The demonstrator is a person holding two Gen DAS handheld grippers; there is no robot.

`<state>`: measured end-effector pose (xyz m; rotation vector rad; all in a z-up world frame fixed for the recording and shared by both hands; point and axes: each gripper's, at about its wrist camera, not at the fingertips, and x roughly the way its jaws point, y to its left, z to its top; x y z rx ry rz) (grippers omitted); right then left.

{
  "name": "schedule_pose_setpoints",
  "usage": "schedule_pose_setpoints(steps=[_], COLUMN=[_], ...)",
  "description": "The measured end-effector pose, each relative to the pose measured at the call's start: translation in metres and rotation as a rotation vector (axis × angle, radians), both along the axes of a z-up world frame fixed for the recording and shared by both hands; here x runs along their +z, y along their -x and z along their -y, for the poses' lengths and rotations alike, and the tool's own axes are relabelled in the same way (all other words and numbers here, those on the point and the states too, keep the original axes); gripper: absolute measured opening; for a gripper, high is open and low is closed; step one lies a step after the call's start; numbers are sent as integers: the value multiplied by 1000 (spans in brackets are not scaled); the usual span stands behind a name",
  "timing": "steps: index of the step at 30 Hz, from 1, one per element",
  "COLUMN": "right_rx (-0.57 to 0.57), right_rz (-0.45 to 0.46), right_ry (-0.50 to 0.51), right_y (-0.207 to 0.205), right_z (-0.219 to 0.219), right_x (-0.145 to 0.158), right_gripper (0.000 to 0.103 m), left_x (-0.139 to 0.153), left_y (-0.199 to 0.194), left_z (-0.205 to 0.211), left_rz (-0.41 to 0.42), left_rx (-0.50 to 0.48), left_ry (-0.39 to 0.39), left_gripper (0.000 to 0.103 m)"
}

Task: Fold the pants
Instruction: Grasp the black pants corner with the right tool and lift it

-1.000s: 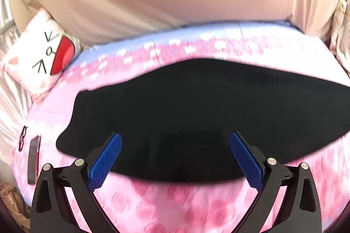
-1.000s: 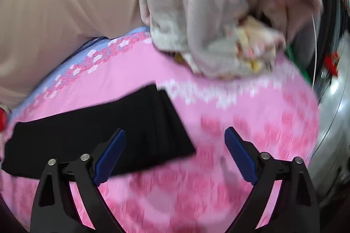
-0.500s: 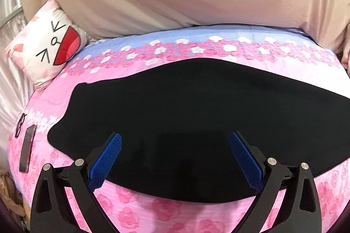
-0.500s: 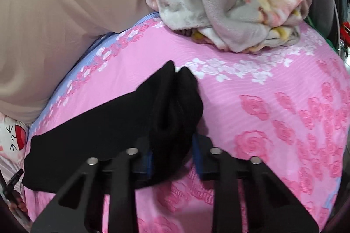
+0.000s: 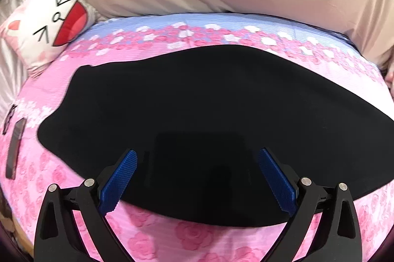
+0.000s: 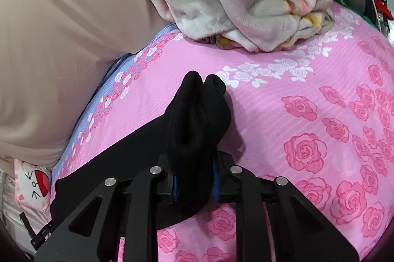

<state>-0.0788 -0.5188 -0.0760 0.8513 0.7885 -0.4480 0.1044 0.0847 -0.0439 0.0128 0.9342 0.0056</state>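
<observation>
Now pinching pants [image 6: 197,129] end — right gripper [image 6: 194,184] clamping bunched fabric.
Left gripper [image 5: 197,178] hovering agape over pants; lift evenly, avoid dragging.

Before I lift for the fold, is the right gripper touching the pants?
Touching. The right wrist view shows the right gripper shut on a bunched end of the pants, fabric pinched between both pads.
</observation>
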Motion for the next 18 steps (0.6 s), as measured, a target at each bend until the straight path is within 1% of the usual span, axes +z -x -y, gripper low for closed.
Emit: schedule_pose_setpoints(steps=[2, 4, 5, 7, 9, 10, 11, 14, 18], right_rx=[-6, -10, -18, -32, -39, -47, -57, -45, 46], right_rz=[-25, -36, -49, -60, -66, -59, -48, -5, 69], right_ry=[11, 8, 7, 11, 28, 23, 26, 55, 117], right_y=[-3, -4, -4, -4, -3, -3, -2, -8, -34], right_z=[-2, -3, -2, -4, -6, -8, -9, -21, -54], right_x=[1, -2, -4, -9, -9, -7, -3, 21, 69], right_gripper=[19, 22, 25, 25, 19, 18, 17, 17, 17], left_x=[-1, -3, -5, -17, -30, -33, -32, -31, -30], left_y=[-4, -9, -12, -19, -24, -24, -22, -23, -23], left_z=[11, 21, 25, 31, 32, 31, 28, 26, 25], left_rz=[10, 23, 24, 3, -45, -42, -29, -37, -43], left_rx=[-36, -57, -64, -82, -92, -87, -81, -94, -104], left_ry=[-2, -25, -42, -72, -81, -69, -49, -39, -14], left_gripper=[98, 98, 98, 98, 98, 98, 98, 98, 98])
